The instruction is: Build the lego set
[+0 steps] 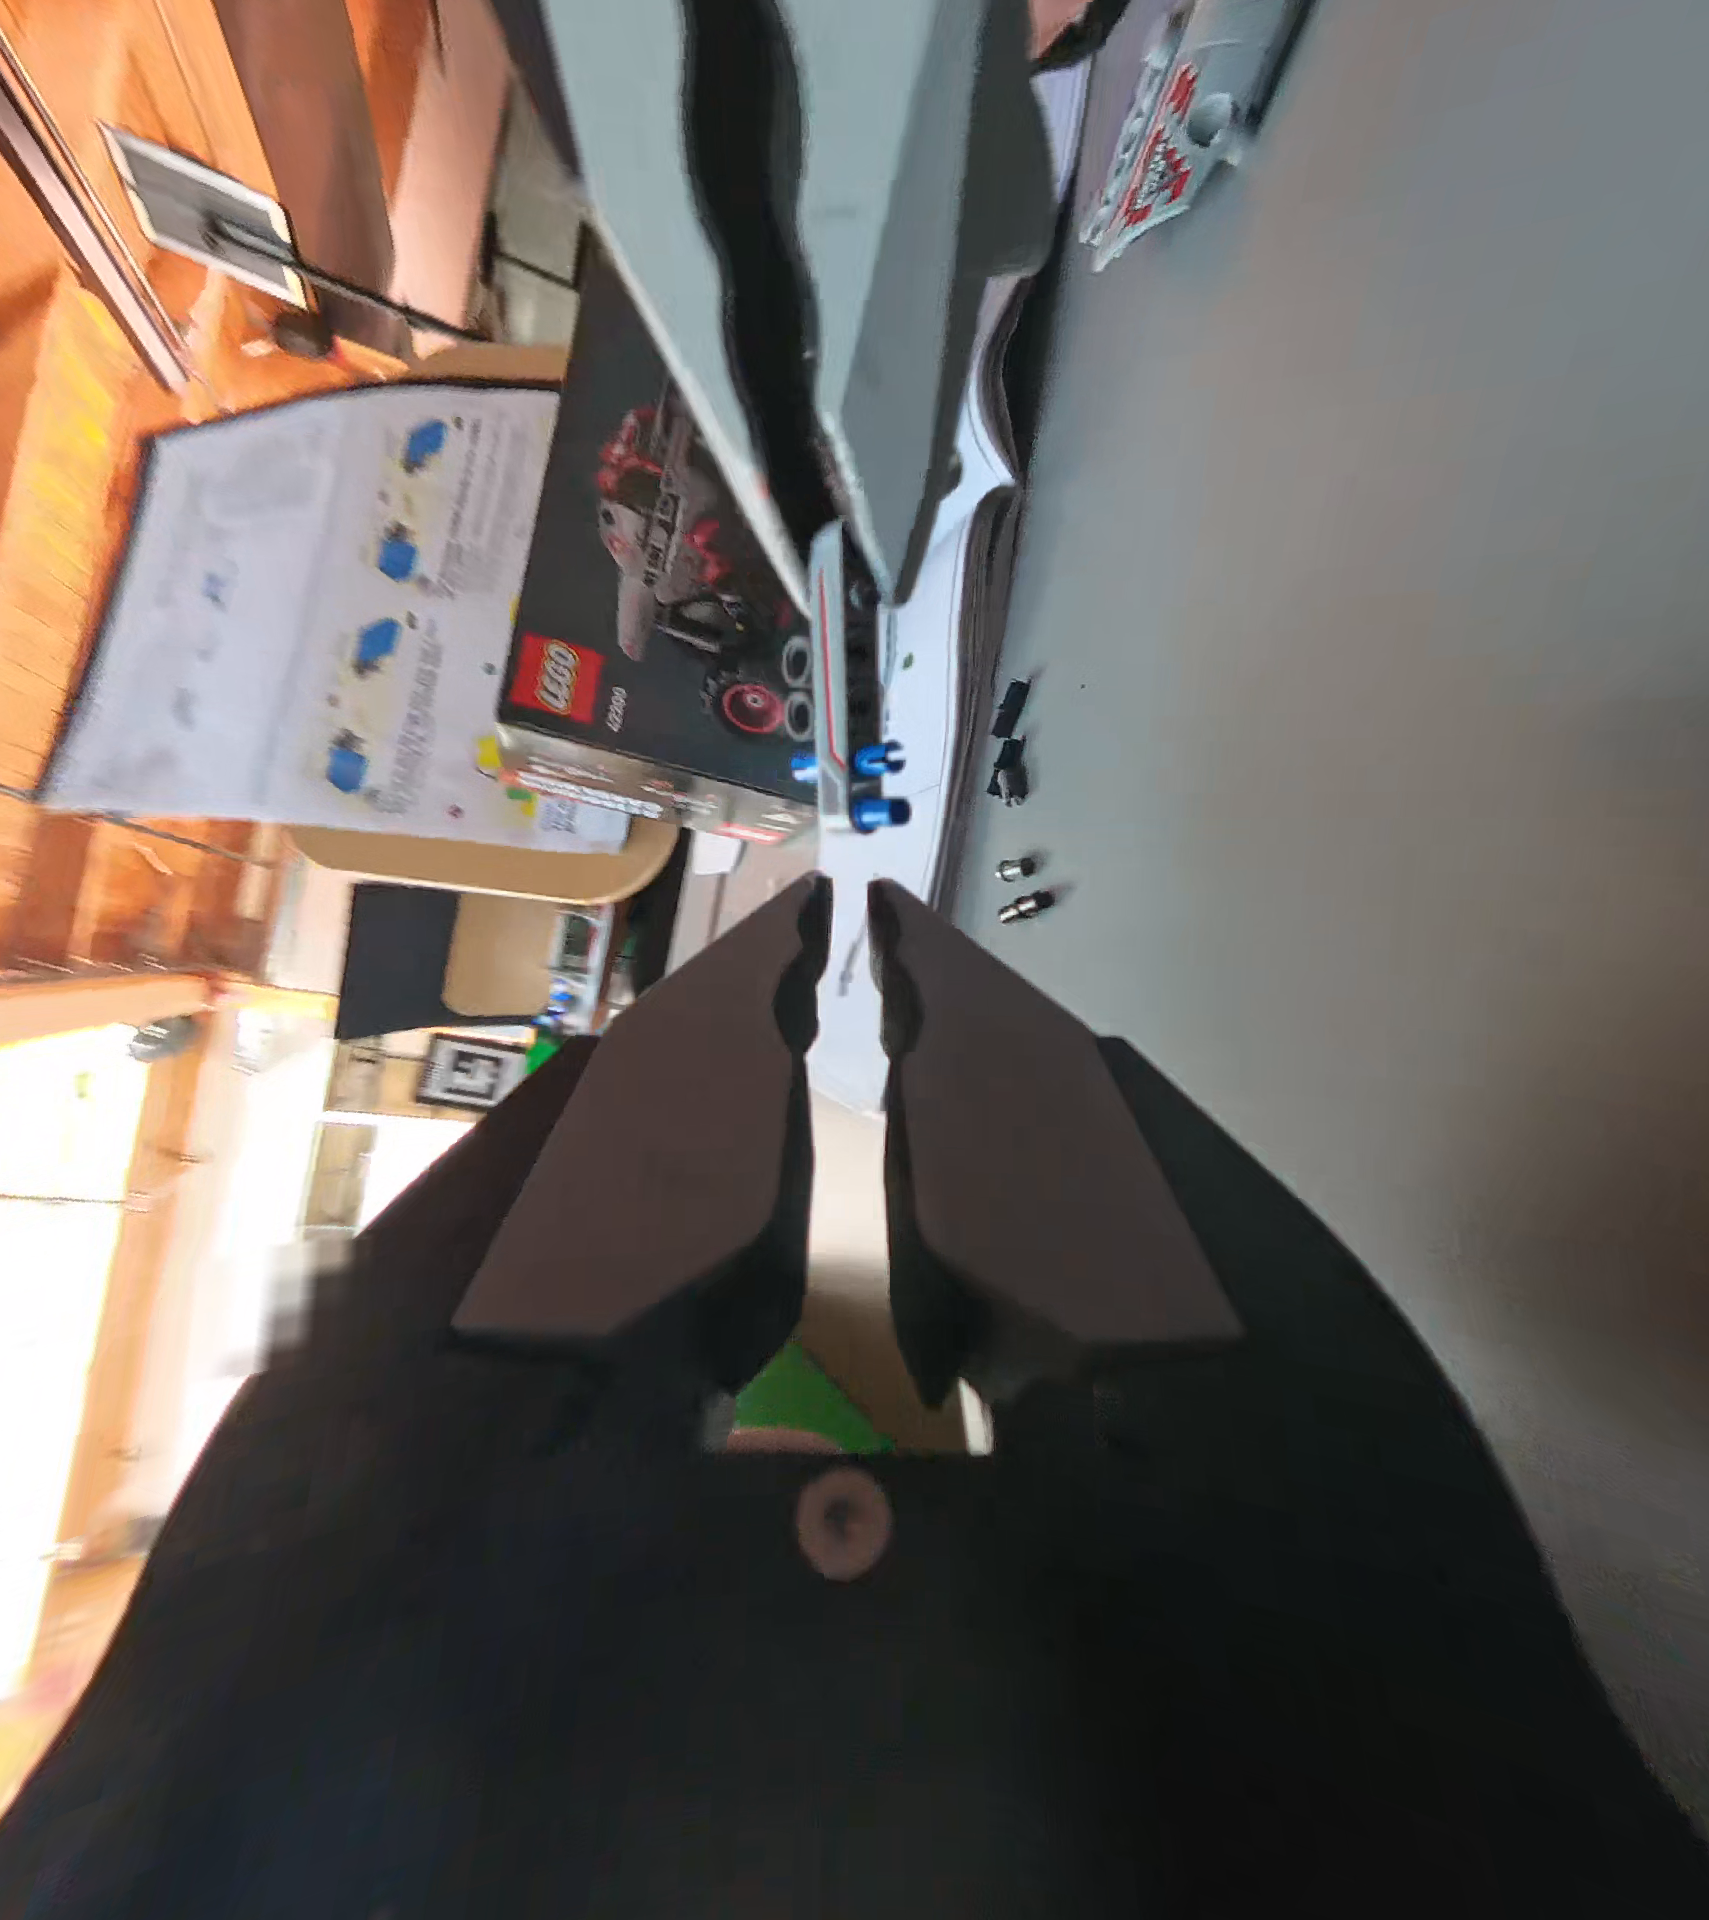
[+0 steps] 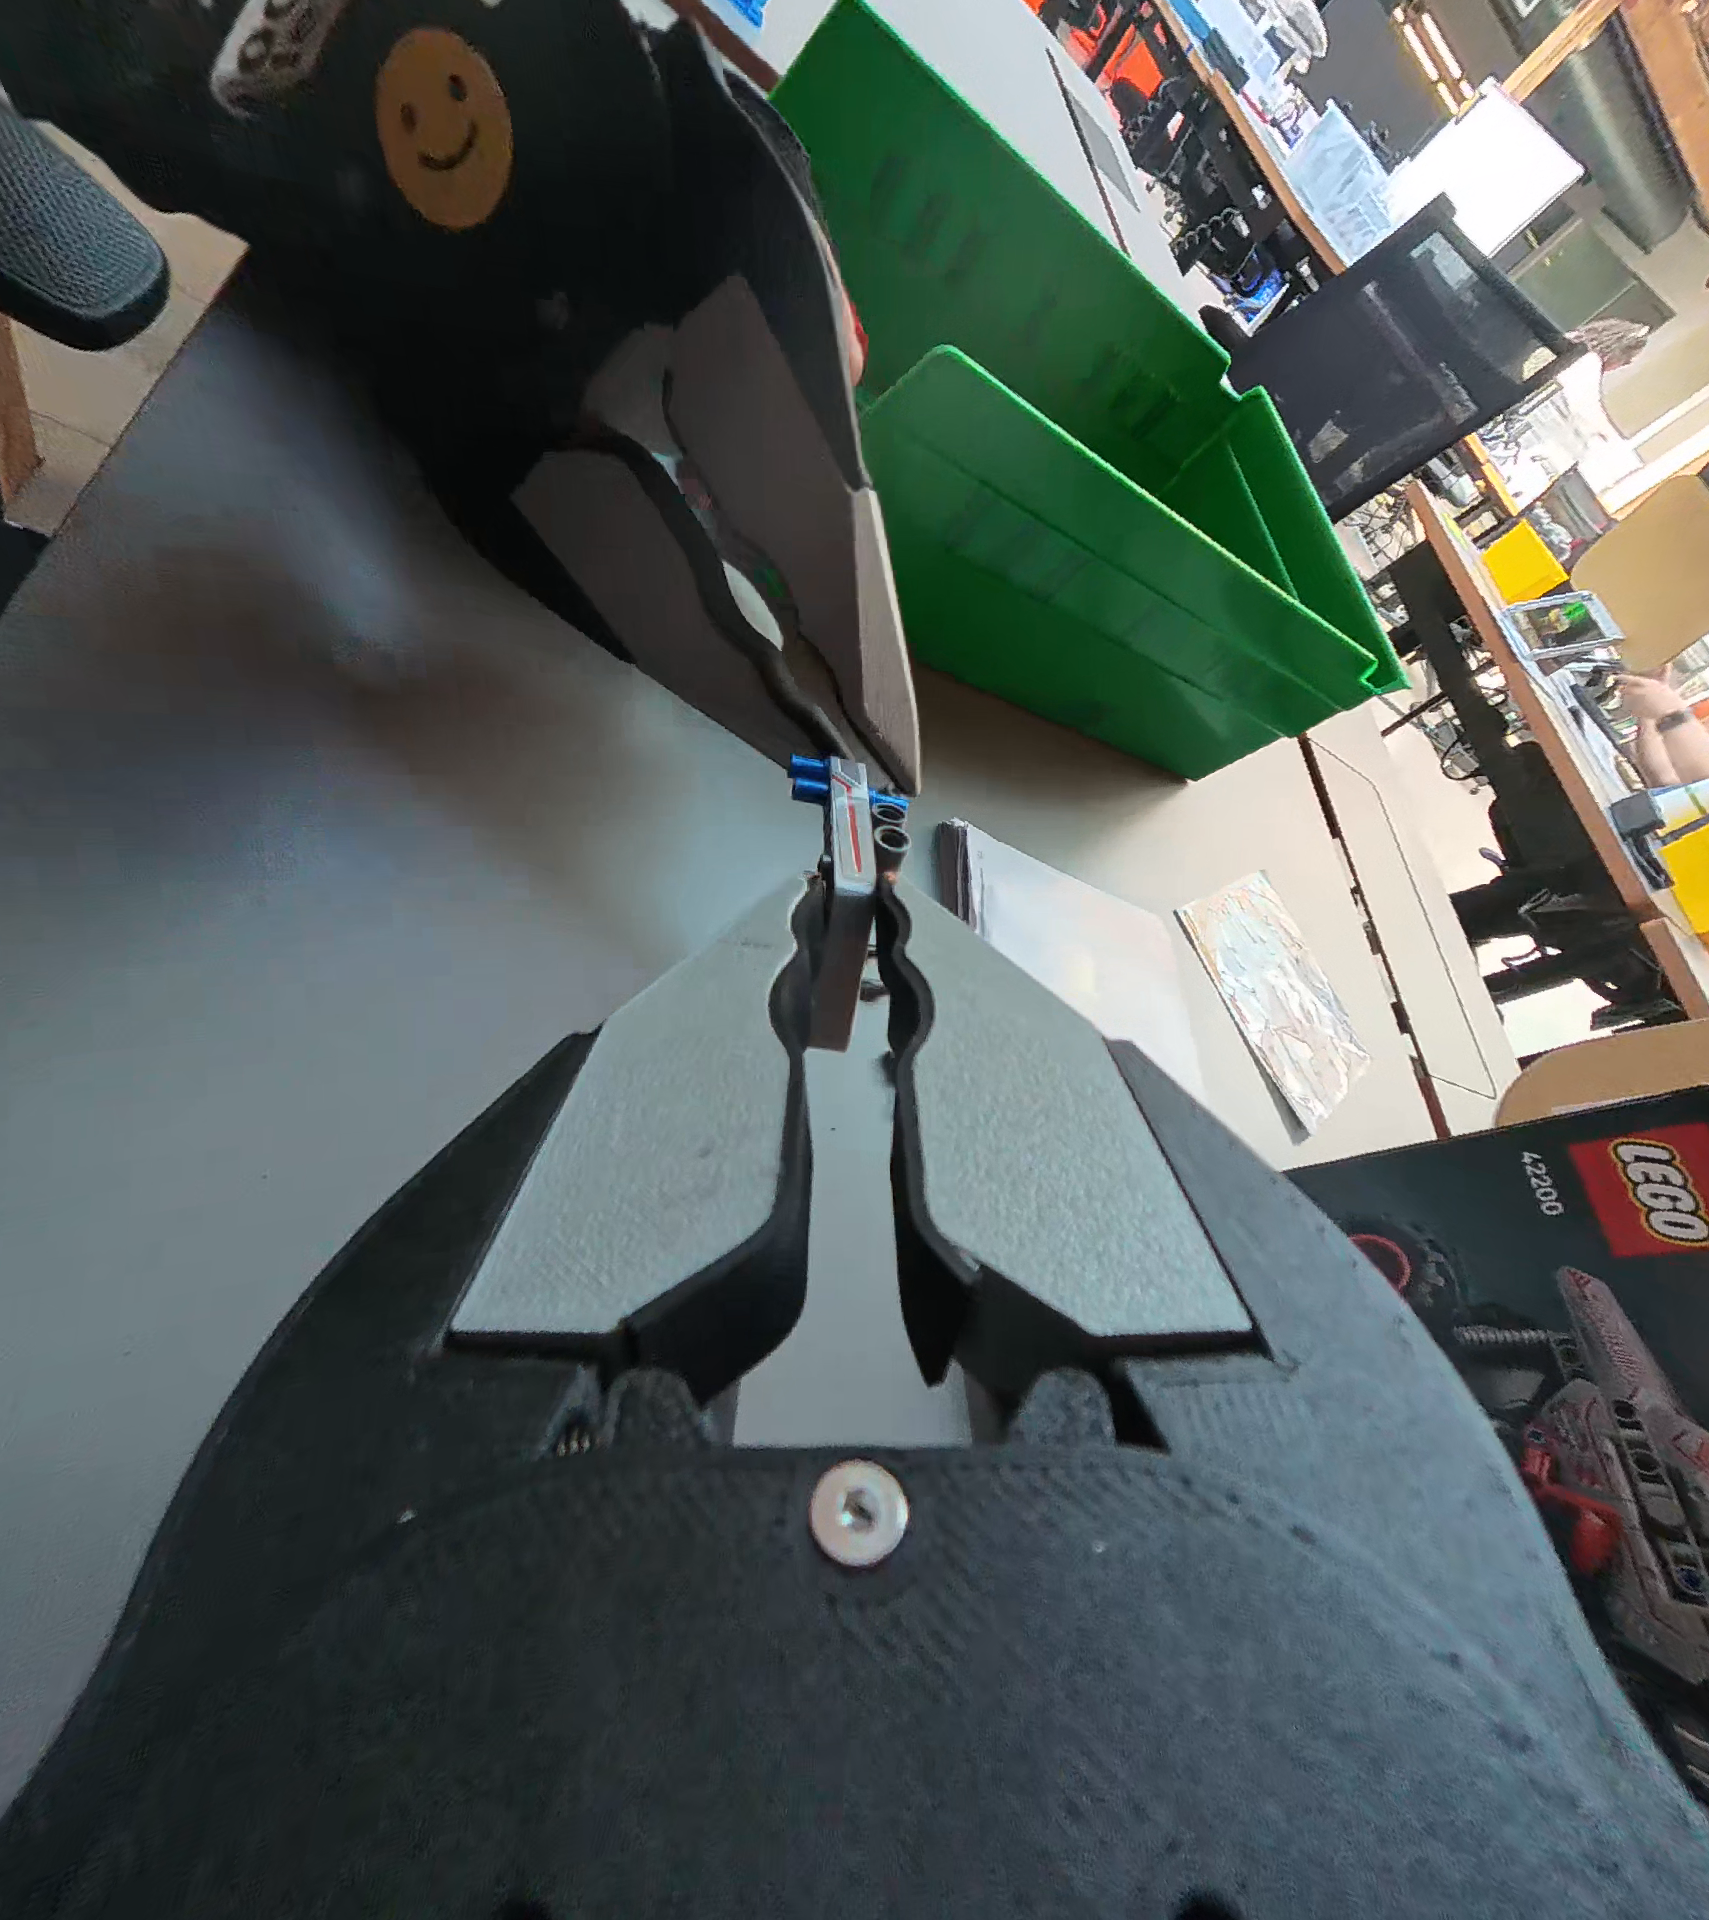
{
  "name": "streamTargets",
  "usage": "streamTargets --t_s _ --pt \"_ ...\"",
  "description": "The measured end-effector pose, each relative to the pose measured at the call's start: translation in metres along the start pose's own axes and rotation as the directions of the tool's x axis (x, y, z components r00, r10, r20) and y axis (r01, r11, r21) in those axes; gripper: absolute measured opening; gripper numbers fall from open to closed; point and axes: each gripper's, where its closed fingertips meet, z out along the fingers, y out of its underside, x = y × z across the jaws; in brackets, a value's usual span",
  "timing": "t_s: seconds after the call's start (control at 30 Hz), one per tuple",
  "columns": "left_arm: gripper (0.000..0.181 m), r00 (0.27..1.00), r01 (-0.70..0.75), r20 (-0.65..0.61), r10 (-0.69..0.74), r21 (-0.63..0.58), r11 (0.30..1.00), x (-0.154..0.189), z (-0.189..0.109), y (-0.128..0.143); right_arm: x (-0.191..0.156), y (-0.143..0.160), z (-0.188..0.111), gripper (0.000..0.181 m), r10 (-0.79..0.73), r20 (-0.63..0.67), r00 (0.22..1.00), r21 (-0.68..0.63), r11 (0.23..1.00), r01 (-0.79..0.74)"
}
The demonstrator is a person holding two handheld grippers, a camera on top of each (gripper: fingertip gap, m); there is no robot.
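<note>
My right gripper [image 2: 845, 909] is shut on a small grey Lego beam [image 2: 852, 883] with a red stripe and blue pins [image 2: 808, 779] at its far end, held above the grey table [image 2: 206, 831]. In the left wrist view this gripper [image 1: 855, 566] comes in from the top with the beam [image 1: 845, 686] pointing at me. My left gripper [image 1: 850, 896] is empty, its tips a narrow gap apart, just short of the blue pins [image 1: 879, 784]. In the right wrist view the left gripper [image 2: 871, 769] has its tips right at the beam's pin end.
The black Lego box [image 1: 663, 582] [image 2: 1608, 1351] stands at the table edge. Small black parts [image 1: 1009, 743], two small pins [image 1: 1021, 888] and a grey-red built panel [image 1: 1156, 156] lie on the table. Green bins [image 2: 1089, 520], white papers [image 2: 1068, 914] and a foil sheet [image 2: 1276, 987] lie beyond. About 5 cm separates my left fingertips from my right.
</note>
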Motion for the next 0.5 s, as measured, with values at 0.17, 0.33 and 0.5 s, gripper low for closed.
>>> streamTargets --t_s 0.17,0.33,0.5 --pt "0.001 0.99 0.13 -0.048 -0.129 0.016 0.991 -0.003 0.001 0.001 0.007 0.005 -0.001 0.005 0.028 -0.015 0.999 0.001 1.0 -0.028" --pt "0.0 0.99 0.13 -0.051 -0.13 0.001 0.991 -0.003 0.002 0.003 0.012 0.009 -0.001 0.005 0.053 -0.02 0.998 0.003 0.999 -0.053" --pt "0.0 0.988 0.144 -0.062 -0.143 0.009 0.99 -0.003 0.002 0.002 0.014 0.01 -0.002 0.005 0.099 -0.005 0.995 0.017 0.995 -0.099"
